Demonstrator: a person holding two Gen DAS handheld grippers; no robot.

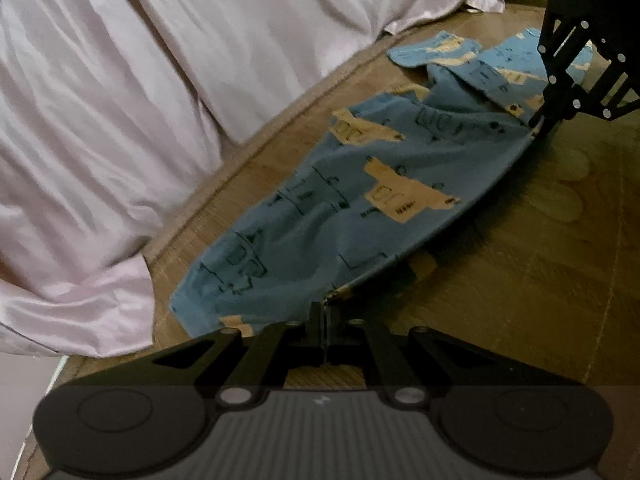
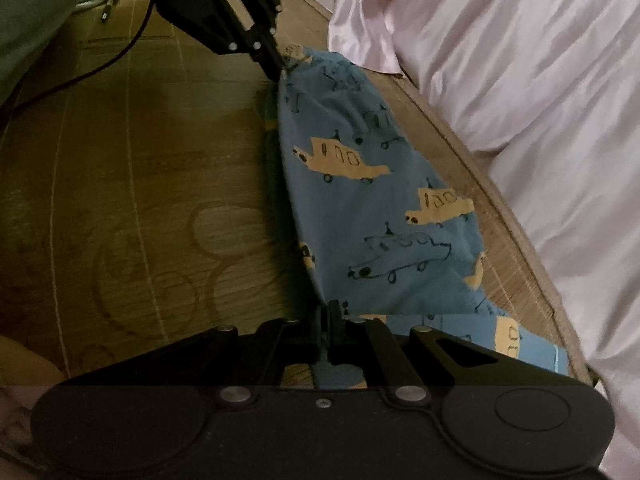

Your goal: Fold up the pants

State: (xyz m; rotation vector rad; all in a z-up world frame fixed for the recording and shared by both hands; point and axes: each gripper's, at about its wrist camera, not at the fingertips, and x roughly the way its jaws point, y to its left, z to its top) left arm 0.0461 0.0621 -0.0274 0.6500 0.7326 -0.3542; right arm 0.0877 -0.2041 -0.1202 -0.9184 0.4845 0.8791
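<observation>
The left gripper is reaching low over the woven bamboo mat, its jaws pressed together on a corner of the blue pants, pinching the cloth edge right at the fingertips. The right gripper is doing the same at the other end of that edge, its jaws closed on the fabric, so the pants are hanging between the two as a stretched, slightly lifted edge while the rest is draping down onto the mat. The pants, printed with tan and outlined cars, are lying on the mat just beside the pale pink satin bedding, which is rising along one side. In the left wrist view the right gripper is showing at the far end, angled downward with its tips pinching the cloth, and the two pant legs are spreading out beyond it toward the bedding. The right wrist view is showing the left gripper tilted down onto the cloth corner, plus a dark cable trailing across the mat, a grey-green sleeve at the top corner, and a faint cartoon-mouse outline pressed into the mat.
</observation>
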